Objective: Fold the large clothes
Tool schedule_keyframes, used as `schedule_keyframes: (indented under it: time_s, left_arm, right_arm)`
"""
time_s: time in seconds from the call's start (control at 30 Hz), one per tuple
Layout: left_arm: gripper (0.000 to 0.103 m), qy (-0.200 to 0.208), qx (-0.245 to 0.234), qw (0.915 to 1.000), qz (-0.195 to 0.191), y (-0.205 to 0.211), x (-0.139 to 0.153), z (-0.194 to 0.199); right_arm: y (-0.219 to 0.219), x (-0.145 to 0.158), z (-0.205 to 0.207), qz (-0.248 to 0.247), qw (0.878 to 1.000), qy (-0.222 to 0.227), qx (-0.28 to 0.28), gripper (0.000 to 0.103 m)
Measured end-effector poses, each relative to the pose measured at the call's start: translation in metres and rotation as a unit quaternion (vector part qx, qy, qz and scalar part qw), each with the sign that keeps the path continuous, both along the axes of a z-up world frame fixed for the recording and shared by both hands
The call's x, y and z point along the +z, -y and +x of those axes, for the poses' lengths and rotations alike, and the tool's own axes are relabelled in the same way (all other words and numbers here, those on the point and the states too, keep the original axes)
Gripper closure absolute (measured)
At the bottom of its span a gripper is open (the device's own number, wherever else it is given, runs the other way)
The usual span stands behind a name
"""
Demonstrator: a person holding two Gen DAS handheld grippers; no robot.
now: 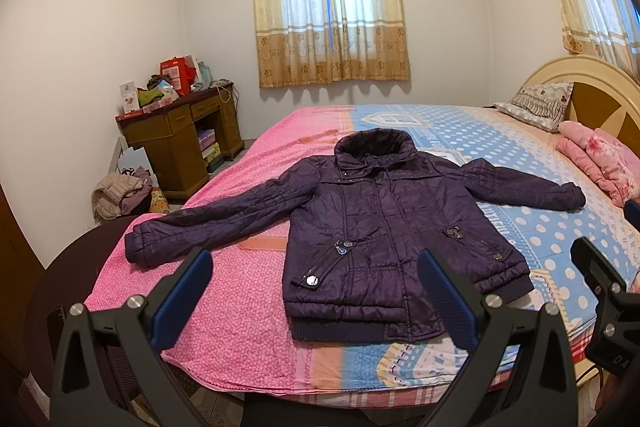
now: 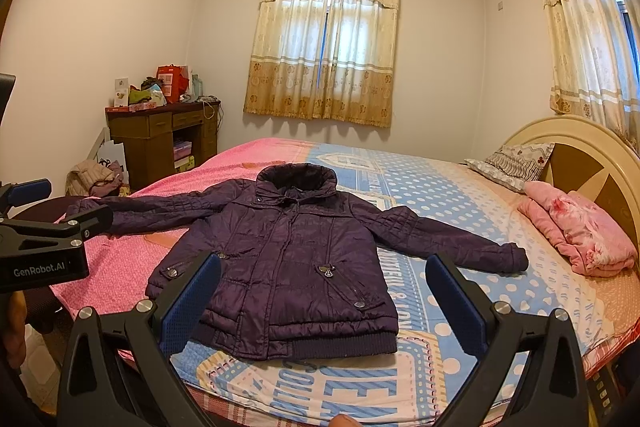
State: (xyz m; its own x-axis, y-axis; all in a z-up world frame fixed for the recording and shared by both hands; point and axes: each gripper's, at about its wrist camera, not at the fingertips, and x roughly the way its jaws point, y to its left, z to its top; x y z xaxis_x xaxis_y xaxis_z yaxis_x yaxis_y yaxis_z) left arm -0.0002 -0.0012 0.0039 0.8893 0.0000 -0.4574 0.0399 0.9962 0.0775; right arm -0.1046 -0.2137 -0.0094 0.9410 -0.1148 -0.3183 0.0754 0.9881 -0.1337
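A dark purple padded jacket (image 1: 384, 227) lies flat and face up on the bed, collar away from me, both sleeves spread out to the sides; it also shows in the right wrist view (image 2: 292, 259). My left gripper (image 1: 316, 295) is open and empty, held above the near edge of the bed in front of the jacket's hem. My right gripper (image 2: 324, 299) is open and empty, also in front of the hem, to the right of the left one. The left gripper also shows at the left edge of the right wrist view (image 2: 56, 203).
The bed (image 1: 240, 291) has a pink and blue dotted sheet. A folded pink blanket (image 2: 580, 239) and a pillow (image 2: 516, 163) lie by the headboard on the right. A cluttered wooden desk (image 1: 180, 143) and a pile of clothes (image 1: 120, 195) stand at the far left.
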Motion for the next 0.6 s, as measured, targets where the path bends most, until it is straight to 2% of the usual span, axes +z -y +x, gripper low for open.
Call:
schedule_keyframes:
  time_s: [0.6]
  left_arm:
    - [0.000, -0.001, -0.001, 1.0000, -0.001, -0.0034, -0.0024, 0.0023]
  right_arm:
    - [-0.0021, -0.0028, 0.0008, 0.000, 1.000, -0.001, 0.001, 0.001]
